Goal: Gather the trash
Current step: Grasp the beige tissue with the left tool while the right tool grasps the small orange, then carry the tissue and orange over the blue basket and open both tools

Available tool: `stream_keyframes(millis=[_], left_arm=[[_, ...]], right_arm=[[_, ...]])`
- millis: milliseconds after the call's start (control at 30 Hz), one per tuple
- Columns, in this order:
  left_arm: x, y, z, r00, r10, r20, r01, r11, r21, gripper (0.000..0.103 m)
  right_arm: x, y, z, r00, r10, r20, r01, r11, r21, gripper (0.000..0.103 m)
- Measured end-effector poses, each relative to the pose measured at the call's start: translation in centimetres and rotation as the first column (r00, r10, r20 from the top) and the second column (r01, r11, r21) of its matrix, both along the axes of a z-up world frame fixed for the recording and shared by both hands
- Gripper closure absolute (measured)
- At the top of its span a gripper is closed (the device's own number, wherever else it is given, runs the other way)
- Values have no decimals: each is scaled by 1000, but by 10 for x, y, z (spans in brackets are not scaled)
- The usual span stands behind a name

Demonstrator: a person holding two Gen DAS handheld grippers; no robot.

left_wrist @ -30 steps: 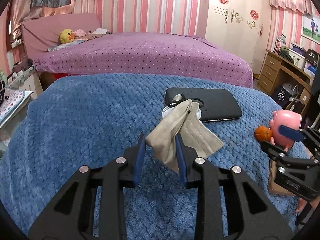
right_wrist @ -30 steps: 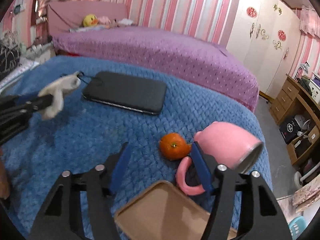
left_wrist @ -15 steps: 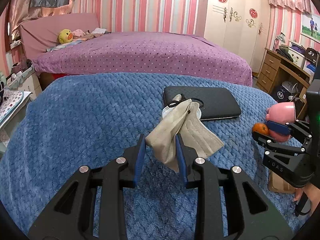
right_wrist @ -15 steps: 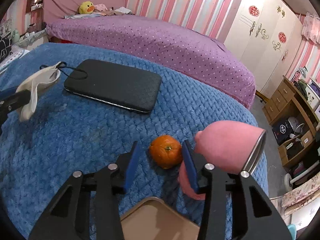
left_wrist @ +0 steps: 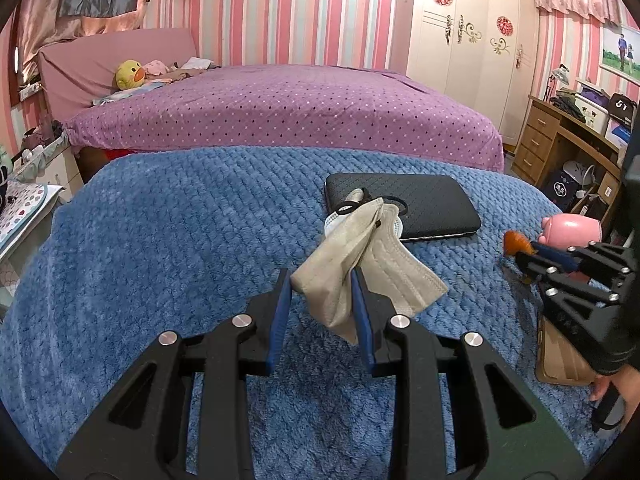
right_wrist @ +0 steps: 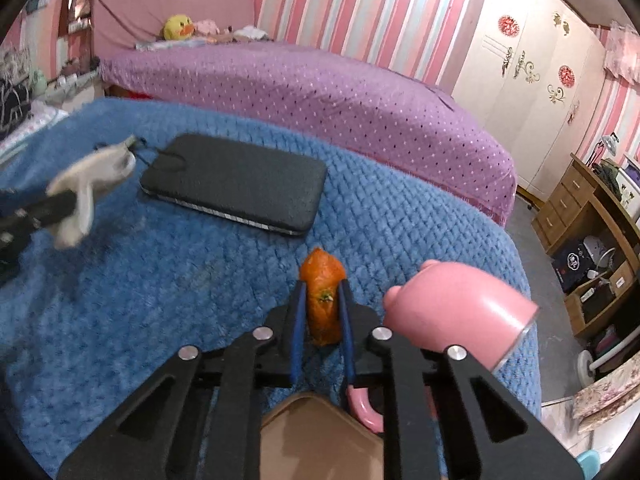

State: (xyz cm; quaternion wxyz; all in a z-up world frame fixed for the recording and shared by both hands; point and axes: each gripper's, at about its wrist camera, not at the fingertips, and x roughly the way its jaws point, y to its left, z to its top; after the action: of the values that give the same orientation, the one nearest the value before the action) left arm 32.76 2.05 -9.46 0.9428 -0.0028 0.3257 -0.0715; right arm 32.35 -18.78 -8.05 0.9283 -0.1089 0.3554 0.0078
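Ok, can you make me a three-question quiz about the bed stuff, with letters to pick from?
1. Where does the black phone lie?
A. on the blue blanket
B. in the pink mug
C. on the purple bedspread

2. What colour is the squashed peel?
A. green
B. orange
C. white

3. What does the left gripper hold?
A. nothing
B. a spoon
C. a beige face mask

Answers: 1 A, the blanket lies under it. 2 B, it shows orange in the right gripper. 3 C, the mask sits pinched in it.

Blue blanket [left_wrist: 168, 240], beige mask [left_wrist: 340, 276], orange peel [right_wrist: 322, 304], pink mug [right_wrist: 460, 312]
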Motion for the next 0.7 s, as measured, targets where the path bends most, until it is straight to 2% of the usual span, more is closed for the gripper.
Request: stream_keyframes(millis=[267,433,700], left_arm=[[-2,-4,1,1000,-3,17,2,1000,18,75],[-17,-5,11,997,35,69,-38,998,48,75],[-89,-14,34,995,26,101,-31,999,44,74]], right_arm=[[-63,-10,26,994,38,99,-48,994,97,88],[-104,-20,29,992,35,122,-49,993,110,88],[-167,-50,43,988,7,157,-21,996,91,88]])
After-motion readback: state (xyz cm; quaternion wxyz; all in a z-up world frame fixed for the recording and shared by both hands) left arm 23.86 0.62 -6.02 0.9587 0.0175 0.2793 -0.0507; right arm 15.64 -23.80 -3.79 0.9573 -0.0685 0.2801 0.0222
